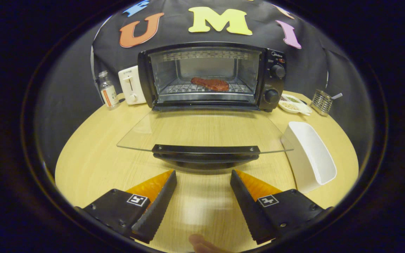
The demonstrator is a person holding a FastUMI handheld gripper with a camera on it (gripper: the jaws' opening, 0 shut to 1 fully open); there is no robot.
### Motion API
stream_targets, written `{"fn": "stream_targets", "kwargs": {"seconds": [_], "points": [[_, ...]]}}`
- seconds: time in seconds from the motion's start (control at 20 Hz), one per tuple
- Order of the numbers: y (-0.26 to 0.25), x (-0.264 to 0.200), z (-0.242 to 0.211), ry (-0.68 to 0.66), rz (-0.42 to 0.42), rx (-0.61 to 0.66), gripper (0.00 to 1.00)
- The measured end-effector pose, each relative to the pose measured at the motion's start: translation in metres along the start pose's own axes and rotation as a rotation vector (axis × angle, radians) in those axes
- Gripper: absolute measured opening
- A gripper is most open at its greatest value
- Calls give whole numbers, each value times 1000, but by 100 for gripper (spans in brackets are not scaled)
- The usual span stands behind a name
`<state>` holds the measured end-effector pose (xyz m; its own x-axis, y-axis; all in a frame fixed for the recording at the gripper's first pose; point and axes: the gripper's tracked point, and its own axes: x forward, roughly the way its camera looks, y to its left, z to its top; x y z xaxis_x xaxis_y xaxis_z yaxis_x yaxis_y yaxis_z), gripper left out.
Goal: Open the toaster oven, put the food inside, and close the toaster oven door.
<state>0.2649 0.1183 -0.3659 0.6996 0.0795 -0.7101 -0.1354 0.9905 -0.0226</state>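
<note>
A black toaster oven (272,80) stands at the back of the round wooden table. Its glass door (202,131) lies folded down flat toward me, with the black handle (206,154) at its near edge. On the wire rack inside rests a reddish slab of meat (210,83). My gripper (203,175) is open, its two black fingers spread wide with nothing between them. The fingertips sit just short of the door handle, slightly below it, not touching it.
A white rectangular dish (311,154) lies right of the door. Behind it are a small plate of food (294,103) and a wire holder (321,102). A white toaster (130,85) and a small bottle (108,90) stand left of the oven. A fingertip (202,242) shows below the fingers.
</note>
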Motion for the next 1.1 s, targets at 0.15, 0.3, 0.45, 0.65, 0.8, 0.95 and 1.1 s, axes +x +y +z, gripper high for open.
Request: {"fn": "stream_targets", "kwargs": {"seconds": [0.15, 0.3, 0.45, 0.65, 0.8, 0.95, 1.1], "points": [[1, 3, 3, -2, -3, -7, 98], [0, 6, 5, 9, -19, 3, 98], [-2, 6, 11, 7, -30, -12, 99], [-6, 4, 27, -32, -41, -31, 98], [-5, 2, 41, -62, -44, -35, 98], [-4, -2, 61, -103, -56, -63, 98], [-4, -7, 85, -155, -67, -91, 99]]}}
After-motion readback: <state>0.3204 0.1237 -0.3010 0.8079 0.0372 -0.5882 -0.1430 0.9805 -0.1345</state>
